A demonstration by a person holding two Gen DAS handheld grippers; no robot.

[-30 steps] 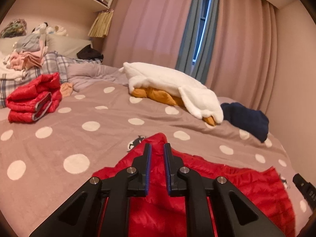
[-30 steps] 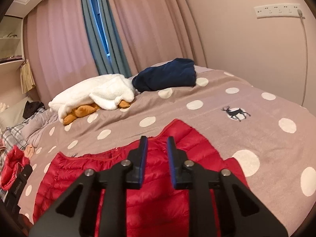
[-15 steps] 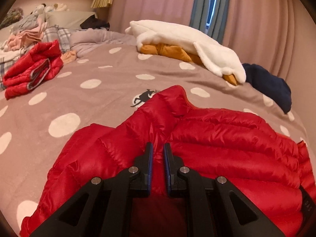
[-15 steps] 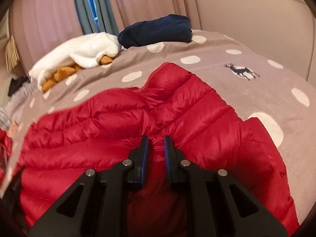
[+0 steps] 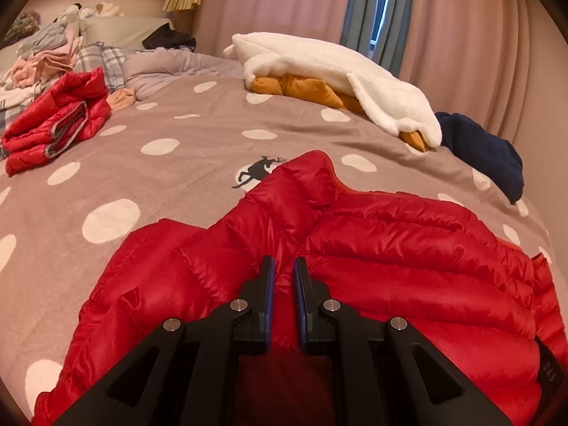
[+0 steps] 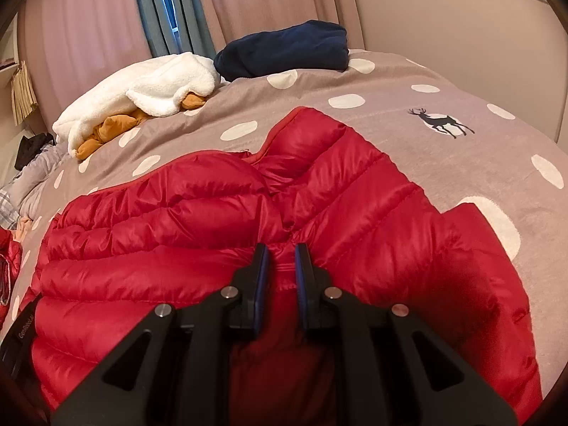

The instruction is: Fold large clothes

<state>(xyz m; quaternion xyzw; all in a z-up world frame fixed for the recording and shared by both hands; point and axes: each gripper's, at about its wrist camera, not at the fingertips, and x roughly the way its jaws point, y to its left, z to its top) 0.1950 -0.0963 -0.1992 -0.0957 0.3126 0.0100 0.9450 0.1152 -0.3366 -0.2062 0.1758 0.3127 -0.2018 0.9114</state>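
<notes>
A red puffer jacket (image 5: pixel 408 248) lies bunched on the dotted brown bedspread (image 5: pixel 159 177), one folded layer puffed up over another. My left gripper (image 5: pixel 284 266) is shut on a pinch of red fabric near the jacket's left side, low over the bed. In the right wrist view the same jacket (image 6: pixel 177 230) fills the foreground. My right gripper (image 6: pixel 282 252) is shut on another pinch of its fabric nearer the right side. The pointed collar end (image 6: pixel 305 135) sticks out toward the far side of the bed.
A folded red jacket (image 5: pixel 53 124) sits at the left by a pile of clothes (image 5: pixel 46 56). A white fleece over an orange garment (image 5: pixel 337 71) and a navy garment (image 5: pixel 490 152) lie at the far side, by the curtains. A wall (image 6: pixel 461 35) runs along the right.
Both grippers have sunk toward the bed and tilted downward, carrying the held jacket edge with them. The jacket now looms larger and doubled over. Little has moved in the last half second.
</notes>
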